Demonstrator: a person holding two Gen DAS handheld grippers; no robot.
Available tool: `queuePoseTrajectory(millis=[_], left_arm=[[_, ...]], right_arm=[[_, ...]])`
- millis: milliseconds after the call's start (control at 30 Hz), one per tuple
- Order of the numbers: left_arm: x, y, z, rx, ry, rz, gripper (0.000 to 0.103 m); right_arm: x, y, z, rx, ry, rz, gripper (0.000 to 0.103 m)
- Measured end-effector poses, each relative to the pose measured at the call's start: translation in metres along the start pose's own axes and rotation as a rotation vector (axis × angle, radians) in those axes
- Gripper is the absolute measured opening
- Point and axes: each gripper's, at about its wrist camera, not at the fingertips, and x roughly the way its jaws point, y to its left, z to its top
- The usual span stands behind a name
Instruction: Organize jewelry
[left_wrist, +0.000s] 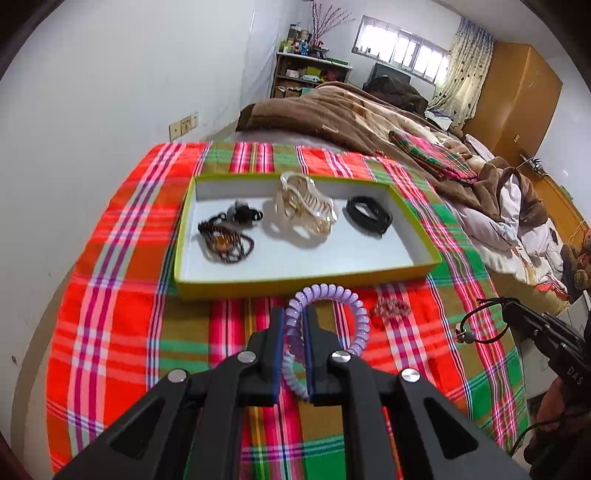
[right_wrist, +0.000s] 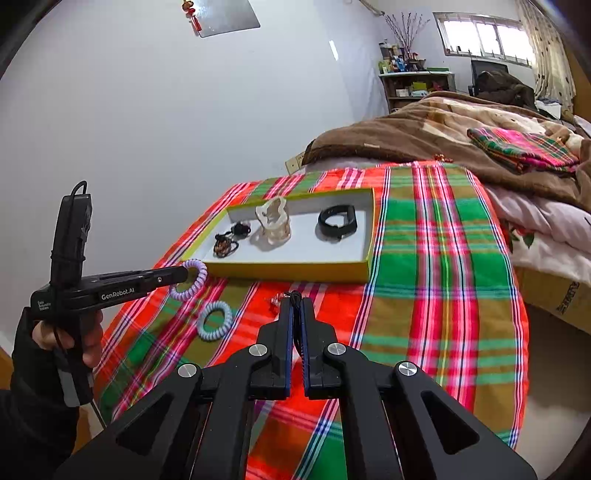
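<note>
My left gripper (left_wrist: 295, 314) is clenched on a lilac spiral-coil hair tie (left_wrist: 347, 295), which loops out past the fingertips; its lower coils are hidden between the blue pads. It hangs just short of the shallow white tray with the yellow-green rim (left_wrist: 295, 286). My right gripper (right_wrist: 296, 304) is pinched tight on a thin black cord bracelet (left_wrist: 476, 317); from its own camera only a sliver of cord peeks out. A second pale coil tie (right_wrist: 216, 320) lies on the red, green and pink plaid cloth (right_wrist: 424, 277), and a small reddish beaded piece (left_wrist: 390, 309) nearby is too blurred to identify. In the tray sit a dark bead bracelet (left_wrist: 225, 240), a cream claw clip (left_wrist: 304, 208) and a black band (left_wrist: 369, 216).
</note>
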Motion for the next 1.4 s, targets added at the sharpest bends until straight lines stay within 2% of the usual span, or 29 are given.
queuePoseTrajectory(millis=[300, 733, 1033, 1400], left_arm=[[0.01, 0.004, 0.023, -0.002, -0.009, -0.007, 0.01], [0.033, 0.008, 0.052, 0.017, -0.021, 0.024, 0.01], [0.065, 0.013, 0.067, 0.021, -0.002, 0.048, 0.01], [0.093, 0.023, 0.063, -0.005, 0.043, 0.055, 0.01]], right_arm=[[0.01, 0.001, 0.024, -0.024, -0.015, -0.008, 0.003], [0.034, -0.004, 0.061, -0.049, -0.027, -0.024, 0.003], [0.074, -0.02, 0.076, -0.031, 0.019, -0.046, 0.003], [0.109, -0.027, 0.077, -0.033, 0.084, -0.054, 0.003]])
